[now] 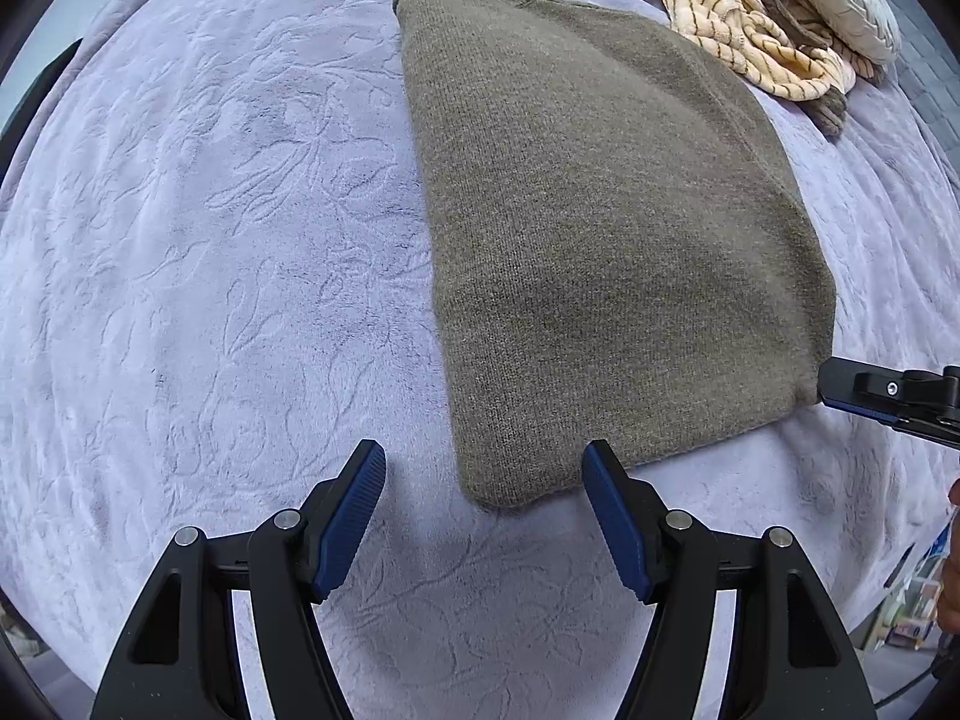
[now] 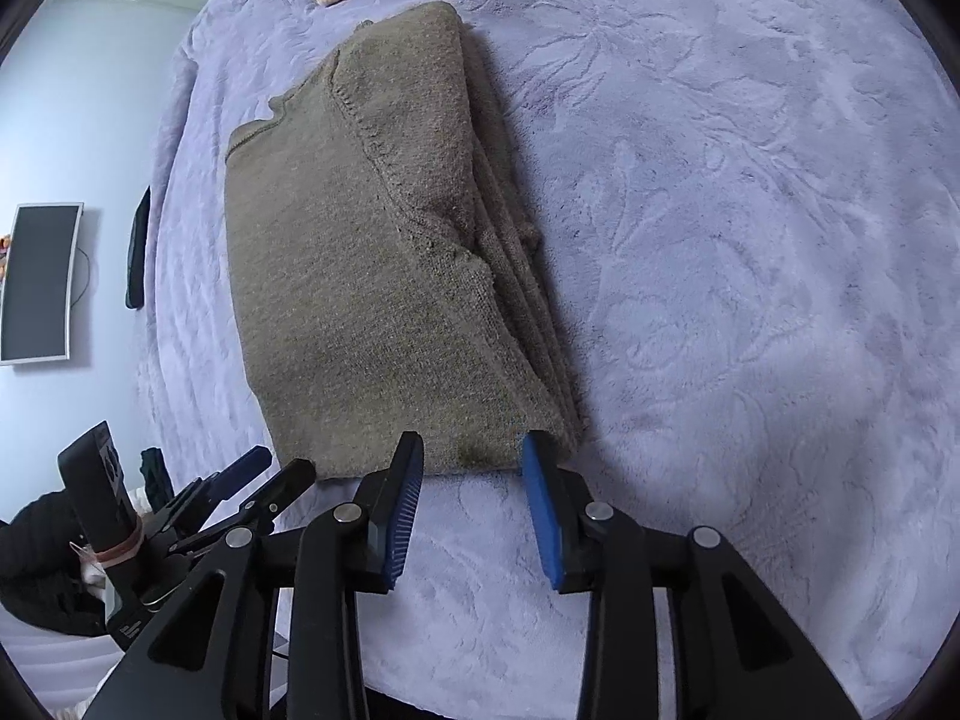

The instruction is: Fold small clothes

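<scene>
Right hand-held gripper: my right hand-held gripper (image 2: 471, 468) has its blue ribbed pads partly apart at the near right corner of the olive-green knitted sweater (image 2: 372, 276). The cloth edge lies between the fingertips, but I see no pad pressing on it, so I take it as holding nothing.

Left hand-held gripper: my left hand-held gripper (image 1: 483, 471) points down with its jaws wide apart and empty. The sweater's near left corner lies under the gap between the pads, untouched.

Sweater: it lies flat on the bed, folded into a tidy, roughly rectangular bundle. In the right wrist view several stacked layers show along its right edge, with a seam and the neckline on the top face.

Bed: the lilac plush bedspread (image 1: 210, 228) with an embossed leaf pattern carries everything and looks smooth around the bundle.

Pile beyond: cream, brown-striped fleecy garments (image 1: 744, 42) lie crumpled at the far edge, well apart from the sweater.

Done: I judge this sweater folded, or one last fold short of it.

Left: as I read it, the crumpled striped pieces are not yet folded. How many there are I cannot tell.
</scene>
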Available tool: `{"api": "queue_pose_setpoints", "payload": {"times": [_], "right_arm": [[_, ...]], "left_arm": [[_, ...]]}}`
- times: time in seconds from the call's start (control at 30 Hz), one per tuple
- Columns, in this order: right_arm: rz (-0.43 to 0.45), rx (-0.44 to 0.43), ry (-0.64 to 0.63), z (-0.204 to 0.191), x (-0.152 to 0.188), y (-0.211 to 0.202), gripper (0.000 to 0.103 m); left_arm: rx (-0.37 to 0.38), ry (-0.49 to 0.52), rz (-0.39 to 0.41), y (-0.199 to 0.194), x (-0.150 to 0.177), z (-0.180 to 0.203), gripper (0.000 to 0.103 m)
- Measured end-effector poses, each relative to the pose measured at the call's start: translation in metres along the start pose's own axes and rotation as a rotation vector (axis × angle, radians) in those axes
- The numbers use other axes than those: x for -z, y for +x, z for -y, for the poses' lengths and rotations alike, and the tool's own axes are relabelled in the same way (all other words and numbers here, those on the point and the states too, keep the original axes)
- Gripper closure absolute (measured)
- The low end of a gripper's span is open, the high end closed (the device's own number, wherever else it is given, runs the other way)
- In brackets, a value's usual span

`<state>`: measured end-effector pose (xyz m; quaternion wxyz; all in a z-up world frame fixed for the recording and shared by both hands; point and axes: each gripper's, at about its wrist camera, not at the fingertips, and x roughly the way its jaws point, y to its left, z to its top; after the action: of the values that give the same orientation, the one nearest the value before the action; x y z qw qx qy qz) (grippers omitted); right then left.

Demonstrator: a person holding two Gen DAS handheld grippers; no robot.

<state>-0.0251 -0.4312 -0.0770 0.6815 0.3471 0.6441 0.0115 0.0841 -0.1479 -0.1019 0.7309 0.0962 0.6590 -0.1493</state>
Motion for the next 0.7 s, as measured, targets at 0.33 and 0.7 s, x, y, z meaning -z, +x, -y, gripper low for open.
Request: {"api": "queue_pose_setpoints", "payload": {"times": [0.33, 0.7], "right_arm": [[-0.003, 0.015, -0.025, -0.005, 0.001, -0.006, 0.049], [0.039, 0.066, -0.098, -0.008, -0.012, -0.017, 0.026]], "left_arm": [[0.047, -0.062, 0.030, -0.006, 0.001, -0.012, 0.003], [0.059, -0.075, 0.006, -0.005, -0.002, -0.029, 0.003]]}}
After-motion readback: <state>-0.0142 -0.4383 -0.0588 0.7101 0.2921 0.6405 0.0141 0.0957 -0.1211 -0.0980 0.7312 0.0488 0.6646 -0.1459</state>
